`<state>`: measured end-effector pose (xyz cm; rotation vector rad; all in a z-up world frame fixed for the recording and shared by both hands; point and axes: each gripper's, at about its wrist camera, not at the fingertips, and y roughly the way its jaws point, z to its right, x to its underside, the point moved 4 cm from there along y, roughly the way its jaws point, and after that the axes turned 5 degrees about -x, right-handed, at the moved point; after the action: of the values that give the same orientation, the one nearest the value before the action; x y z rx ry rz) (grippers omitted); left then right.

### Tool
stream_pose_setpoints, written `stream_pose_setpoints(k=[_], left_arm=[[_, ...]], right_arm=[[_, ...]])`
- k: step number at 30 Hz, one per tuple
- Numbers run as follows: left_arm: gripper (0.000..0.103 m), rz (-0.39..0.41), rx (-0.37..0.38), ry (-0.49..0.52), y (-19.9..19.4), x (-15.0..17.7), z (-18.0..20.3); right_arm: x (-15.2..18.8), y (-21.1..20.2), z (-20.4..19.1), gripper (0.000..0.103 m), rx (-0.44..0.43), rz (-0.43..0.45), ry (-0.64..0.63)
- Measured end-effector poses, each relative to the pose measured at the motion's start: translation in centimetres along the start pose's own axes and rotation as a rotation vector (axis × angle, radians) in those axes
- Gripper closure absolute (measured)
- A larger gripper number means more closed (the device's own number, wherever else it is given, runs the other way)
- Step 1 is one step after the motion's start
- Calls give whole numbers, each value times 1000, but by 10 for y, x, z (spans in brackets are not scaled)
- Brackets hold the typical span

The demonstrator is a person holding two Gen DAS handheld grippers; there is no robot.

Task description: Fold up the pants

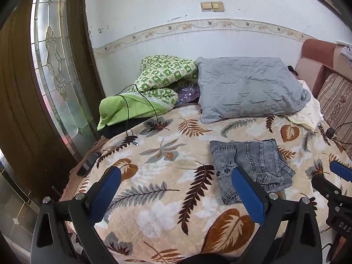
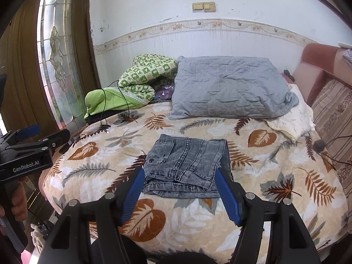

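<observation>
The grey-blue denim pants (image 2: 187,165) lie folded into a compact stack on the leaf-patterned bedspread (image 2: 275,198), waistband button to the left. They also show in the left wrist view (image 1: 253,167). My right gripper (image 2: 179,189) is open and empty, held above the bed just in front of the stack's near edge. My left gripper (image 1: 176,189) is open and empty, above the bedspread (image 1: 165,209) to the left of the pants. Each gripper shows at the edge of the other's view: the left one (image 2: 33,140), the right one (image 1: 341,176).
A grey quilted pillow (image 2: 228,90) and a green patterned blanket (image 2: 140,77) lie at the head of the bed against the wall. A black cable (image 1: 129,118) trails over the blanket. A wooden door with glass (image 1: 55,66) stands left; a pink striped sofa (image 2: 330,110) stands right.
</observation>
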<state>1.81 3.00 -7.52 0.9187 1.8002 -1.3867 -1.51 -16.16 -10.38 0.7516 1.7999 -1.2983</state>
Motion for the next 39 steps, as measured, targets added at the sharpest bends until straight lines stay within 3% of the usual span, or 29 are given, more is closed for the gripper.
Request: stream_pose_setpoints(k=[12, 25, 39], left_arm=[[3, -23, -7, -4, 8, 4, -1], [3, -67, -41, -10, 29, 18, -12], [3, -81, -36, -1, 34, 23, -11]], right_arm=[[4, 3, 4, 33, 4, -8, 21], [18, 23, 7, 33, -2, -85, 49], [25, 30, -9, 33, -27, -109, 24]])
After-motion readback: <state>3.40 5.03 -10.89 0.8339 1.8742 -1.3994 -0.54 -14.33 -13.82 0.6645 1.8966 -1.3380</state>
